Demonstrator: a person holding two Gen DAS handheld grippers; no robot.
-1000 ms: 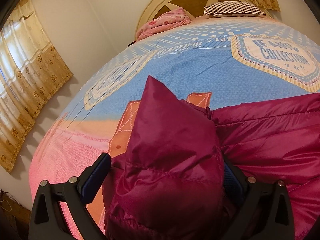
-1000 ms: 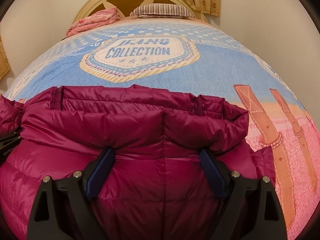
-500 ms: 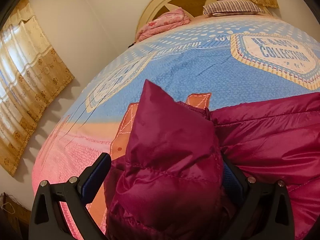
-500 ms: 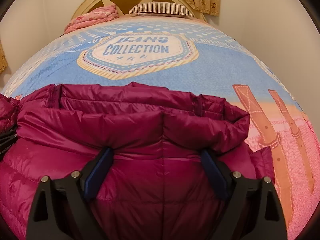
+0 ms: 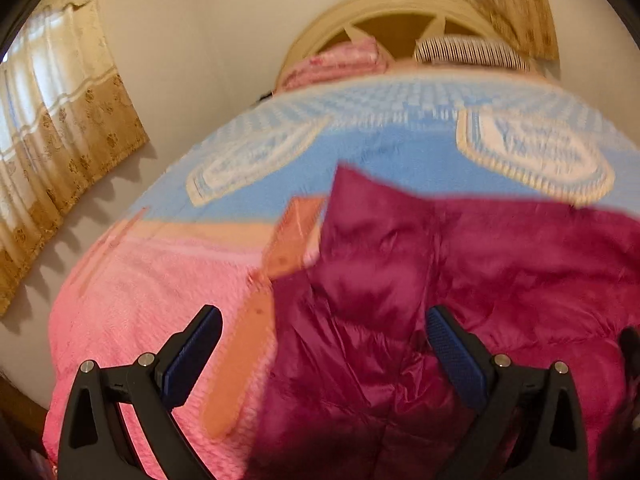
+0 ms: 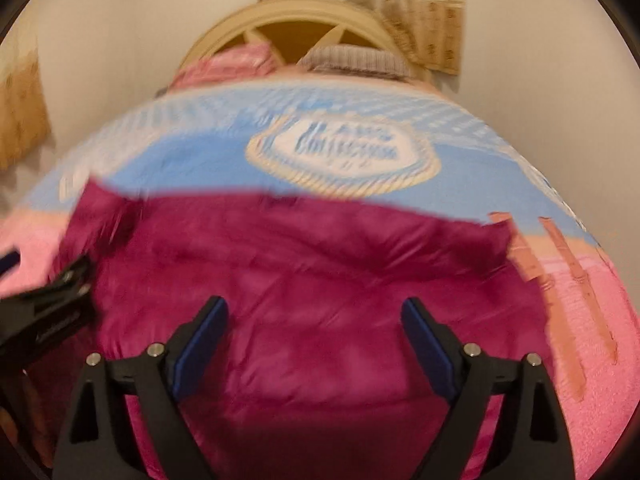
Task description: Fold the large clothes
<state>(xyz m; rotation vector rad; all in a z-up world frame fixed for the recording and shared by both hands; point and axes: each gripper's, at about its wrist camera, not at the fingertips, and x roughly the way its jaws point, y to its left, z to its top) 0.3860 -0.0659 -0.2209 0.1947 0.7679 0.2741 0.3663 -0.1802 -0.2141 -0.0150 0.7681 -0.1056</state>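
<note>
Nearest the left wrist camera, the left gripper (image 5: 322, 334) has its blue-padded fingers (image 5: 192, 354) spread wide apart, gripping nothing; its left finger sits over pink bedspread and its right finger over crumpled fabric. The right gripper (image 6: 314, 330) is likewise spread wide, both fingers above the garment with nothing pinched between them (both views are blurred, so whether the pads touch the fabric cannot be told). The task's thing, a magenta puffer jacket (image 6: 304, 280), lies spread across the near, foot end of the bed, its far edge running roughly straight across the cover and one corner (image 5: 360, 196) poking up toward the head end. In the right wrist view the left gripper shows as a black shape at the jacket's left edge. Beyond lies the bedspread (image 5: 384, 152), pink at the near end, blue farther on, with a white badge print (image 6: 344, 152). At the head end sit a folded pink blanket (image 5: 340, 60) and a striped pillow (image 5: 472, 50) against the cream arched headboard (image 6: 296, 20), with beige curtains (image 5: 60, 128) on the walls.
</note>
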